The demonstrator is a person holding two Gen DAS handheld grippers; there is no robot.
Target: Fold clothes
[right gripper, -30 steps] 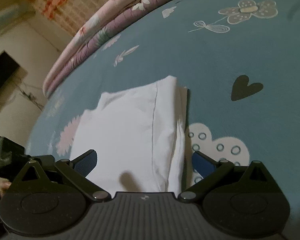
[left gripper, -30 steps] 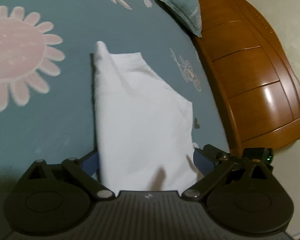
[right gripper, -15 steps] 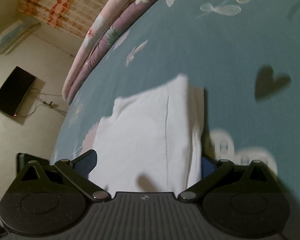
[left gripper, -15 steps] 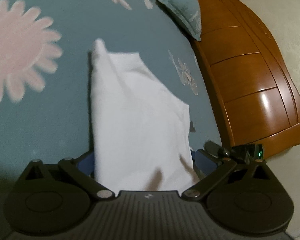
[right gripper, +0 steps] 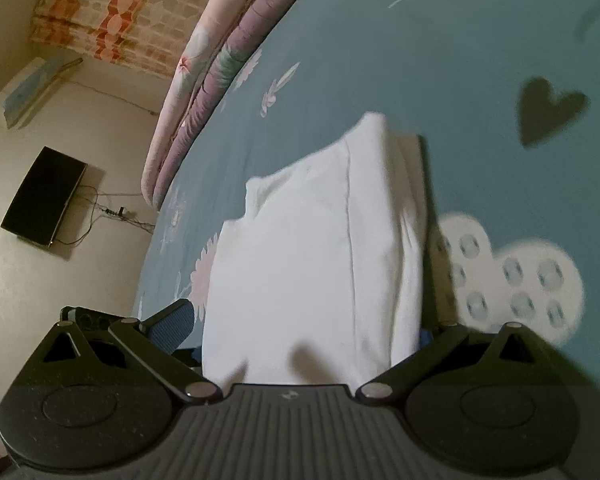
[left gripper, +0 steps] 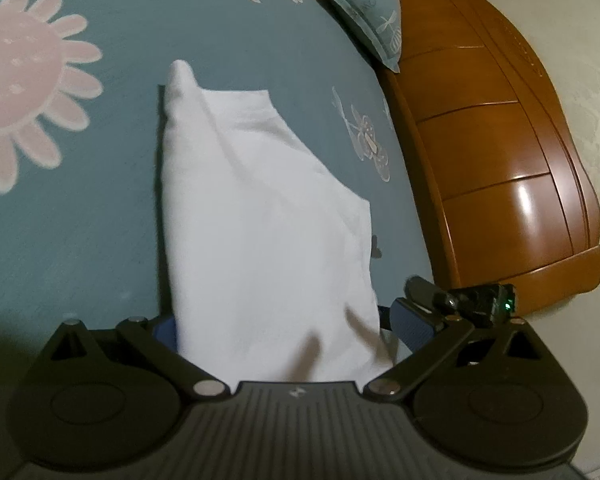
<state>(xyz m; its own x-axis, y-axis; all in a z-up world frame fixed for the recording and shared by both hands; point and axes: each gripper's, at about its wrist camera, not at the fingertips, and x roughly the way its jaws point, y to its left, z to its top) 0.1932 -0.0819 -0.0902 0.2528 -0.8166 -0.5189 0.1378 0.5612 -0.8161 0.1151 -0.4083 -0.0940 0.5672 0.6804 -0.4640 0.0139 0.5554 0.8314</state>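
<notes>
A white folded garment (left gripper: pixel 260 216) lies lengthwise on the blue patterned bed sheet (left gripper: pixel 80 220). Its near end fills the gap between the spread fingers of my left gripper (left gripper: pixel 284 320), which is open, and hides most of the left blue pad (left gripper: pixel 164 326). In the right wrist view the same garment (right gripper: pixel 320 256) reaches between the spread fingers of my open right gripper (right gripper: pixel 300 330). Its right edge casts a dark shadow on the sheet. Whether the cloth rests on the fingers or lies between them I cannot tell.
A wooden headboard (left gripper: pixel 500 140) runs along the right of the bed, with a teal pillow (left gripper: pixel 368 12) against it. A rolled floral quilt (right gripper: pixel 220 60) lies at the far edge. Beyond the bed are a wall television (right gripper: pixel 44 196) and cables.
The right wrist view has tilted and drawn closer, so the garment fills more of the frame with a darker shadow beside it. The left view has barely shifted. Both grippers stay open.
</notes>
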